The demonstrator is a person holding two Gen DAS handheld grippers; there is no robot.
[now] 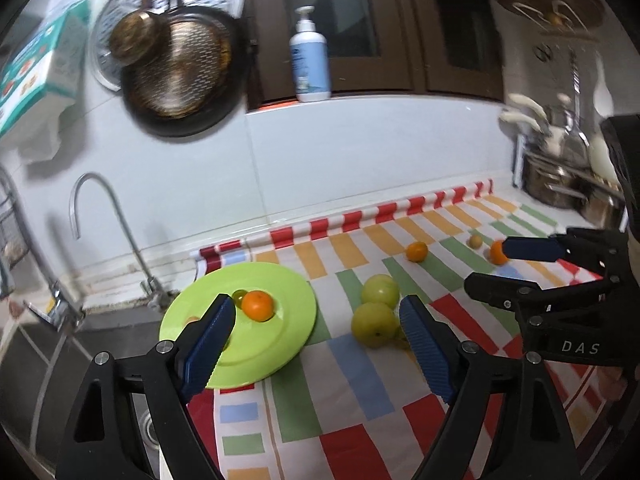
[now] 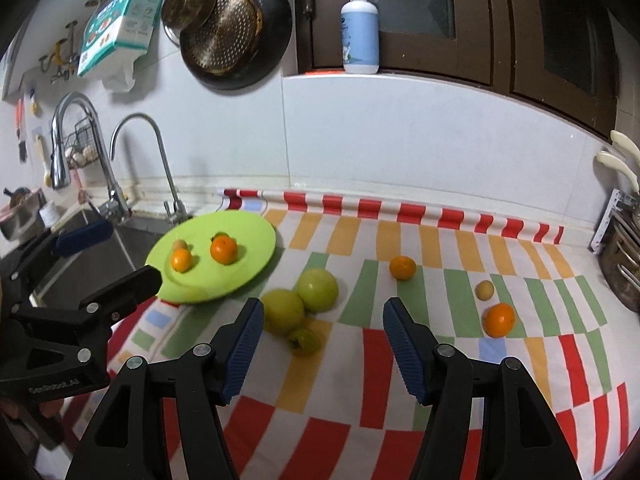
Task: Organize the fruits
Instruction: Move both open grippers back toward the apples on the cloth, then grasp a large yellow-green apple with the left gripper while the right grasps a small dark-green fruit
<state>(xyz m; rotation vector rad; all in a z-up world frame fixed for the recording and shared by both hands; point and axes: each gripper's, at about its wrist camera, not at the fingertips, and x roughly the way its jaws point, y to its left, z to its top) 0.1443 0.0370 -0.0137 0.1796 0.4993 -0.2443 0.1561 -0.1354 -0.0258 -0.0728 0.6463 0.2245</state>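
Observation:
A lime green plate (image 2: 248,236) lies at the left of the striped cloth beside the sink; it also shows in the left wrist view (image 1: 292,320). On it sit two oranges (image 2: 224,249) (image 2: 181,260) and a small pale fruit (image 2: 179,245). Two green apples (image 2: 318,290) (image 2: 283,311) and a small green persimmon (image 2: 303,341) lie on the cloth right of the plate. Two more oranges (image 2: 403,267) (image 2: 499,319) and a small tan fruit (image 2: 484,290) lie further right. My left gripper (image 1: 316,334) is open and empty above the plate's near edge. My right gripper (image 2: 323,344) is open and empty above the cloth near the apples.
A sink (image 2: 100,252) with two faucets (image 2: 160,160) is left of the plate. Pans (image 2: 236,32) hang on the tiled wall and a pump bottle (image 2: 360,28) stands on the ledge. A metal rack with pots (image 2: 624,256) stands at the right end.

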